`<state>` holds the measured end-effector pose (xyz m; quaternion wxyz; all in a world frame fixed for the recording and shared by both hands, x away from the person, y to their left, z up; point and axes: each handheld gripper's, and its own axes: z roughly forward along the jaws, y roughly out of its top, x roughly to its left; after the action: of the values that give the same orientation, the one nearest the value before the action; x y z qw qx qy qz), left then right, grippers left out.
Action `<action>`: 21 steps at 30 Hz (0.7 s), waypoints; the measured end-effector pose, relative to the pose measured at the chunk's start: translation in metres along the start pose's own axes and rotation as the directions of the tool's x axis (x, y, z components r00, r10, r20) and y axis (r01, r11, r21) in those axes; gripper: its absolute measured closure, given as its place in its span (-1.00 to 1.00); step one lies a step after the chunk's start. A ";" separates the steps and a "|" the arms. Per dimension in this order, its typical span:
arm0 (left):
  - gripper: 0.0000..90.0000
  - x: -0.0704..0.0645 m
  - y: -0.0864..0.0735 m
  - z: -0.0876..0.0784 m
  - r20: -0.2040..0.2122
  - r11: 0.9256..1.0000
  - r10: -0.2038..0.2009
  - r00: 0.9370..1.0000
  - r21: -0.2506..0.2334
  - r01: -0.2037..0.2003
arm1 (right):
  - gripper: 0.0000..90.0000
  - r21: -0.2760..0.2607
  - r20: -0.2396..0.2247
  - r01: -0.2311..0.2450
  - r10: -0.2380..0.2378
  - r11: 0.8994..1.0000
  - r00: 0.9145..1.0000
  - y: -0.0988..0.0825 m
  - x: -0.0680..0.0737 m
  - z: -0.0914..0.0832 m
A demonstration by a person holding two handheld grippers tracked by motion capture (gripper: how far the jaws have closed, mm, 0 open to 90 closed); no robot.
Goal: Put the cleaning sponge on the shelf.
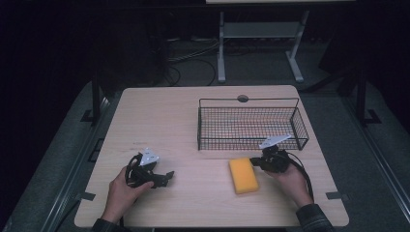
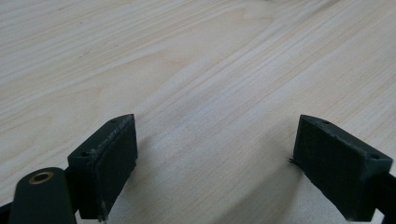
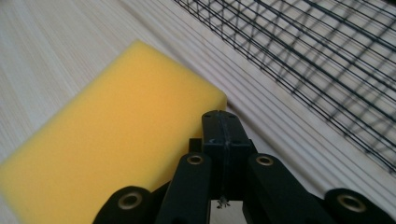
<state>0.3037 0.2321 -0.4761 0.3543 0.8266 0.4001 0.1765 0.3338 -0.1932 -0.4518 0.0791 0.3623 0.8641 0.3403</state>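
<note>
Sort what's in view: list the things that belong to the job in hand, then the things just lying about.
In the job:
- yellow sponge, flat on the table
- right gripper, jaws shut, beside the sponge
- wire basket, just beyond the sponge

Just lying about:
- left gripper, jaws open over bare table
- metal stand on the floor behind

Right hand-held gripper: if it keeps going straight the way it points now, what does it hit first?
Most likely the yellow sponge. The right hand-held gripper, jaws shut, points at the sponge's near corner on the table, with the wire basket off to the side. Depth is unclear; it may skim past the corner.
</note>
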 end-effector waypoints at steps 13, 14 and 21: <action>-0.72 0.000 0.000 0.000 0.000 1.000 0.000 1.000 0.000 0.000 | 0.99 0.022 -0.034 0.046 -0.045 0.999 0.998 0.021 0.018 0.018; -0.72 0.000 0.000 0.000 0.000 1.000 0.000 1.000 0.000 0.000 | 0.99 0.022 -0.034 0.046 -0.045 0.999 0.998 0.021 0.018 0.018; -0.72 0.000 0.000 0.000 0.000 1.000 0.000 1.000 0.000 0.000 | 0.81 0.015 -0.029 0.013 -0.013 1.000 0.999 0.020 0.017 0.009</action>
<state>0.3037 0.2321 -0.4761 0.3544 0.8265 0.4001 0.1765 0.3362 -0.1665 -0.4433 0.0661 0.3522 0.8700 0.3387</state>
